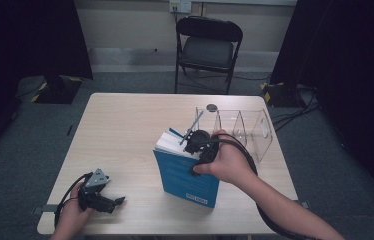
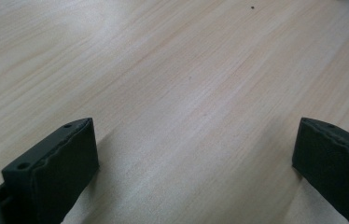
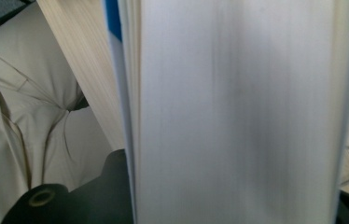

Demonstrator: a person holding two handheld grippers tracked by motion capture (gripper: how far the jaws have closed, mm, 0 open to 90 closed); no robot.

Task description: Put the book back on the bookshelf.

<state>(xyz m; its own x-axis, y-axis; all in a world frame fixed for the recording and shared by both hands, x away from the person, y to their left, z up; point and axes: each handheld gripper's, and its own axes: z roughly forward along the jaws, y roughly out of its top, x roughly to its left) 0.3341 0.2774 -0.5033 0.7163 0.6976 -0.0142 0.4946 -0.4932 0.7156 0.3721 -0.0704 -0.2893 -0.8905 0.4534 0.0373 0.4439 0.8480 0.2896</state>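
Right gripper (image 1: 195,141): the jaws pinch a thick blue book (image 1: 187,175) across its block of pages. In the right gripper view the white page edges (image 3: 238,112) fill the space between the two blue covers, with a dark jaw at each lower corner. No gap shows between jaw and cover.

The book stands upright on the wooden table (image 1: 125,130), right of centre and toward the near edge, its blue cover facing the person. The right hand (image 1: 227,162) grips the tool from above and to the right of the book's top.

Just behind and to the right of the book stands a clear plastic divider rack (image 1: 245,127). Its nearest partition is close to the gripper. A small dark round object (image 1: 211,107) lies on the table just beyond the rack.

Left gripper (image 1: 106,200): the jaws are spread wide with nothing between them. The left gripper view shows bare table (image 2: 177,93) between the two black pads (image 2: 65,163). It rests low at the near left corner of the table in the left hand (image 1: 72,215), well apart from the book.

Beyond the table stands a black folding chair (image 1: 207,47). Cables lie on the grey floor (image 1: 35,130) at right.
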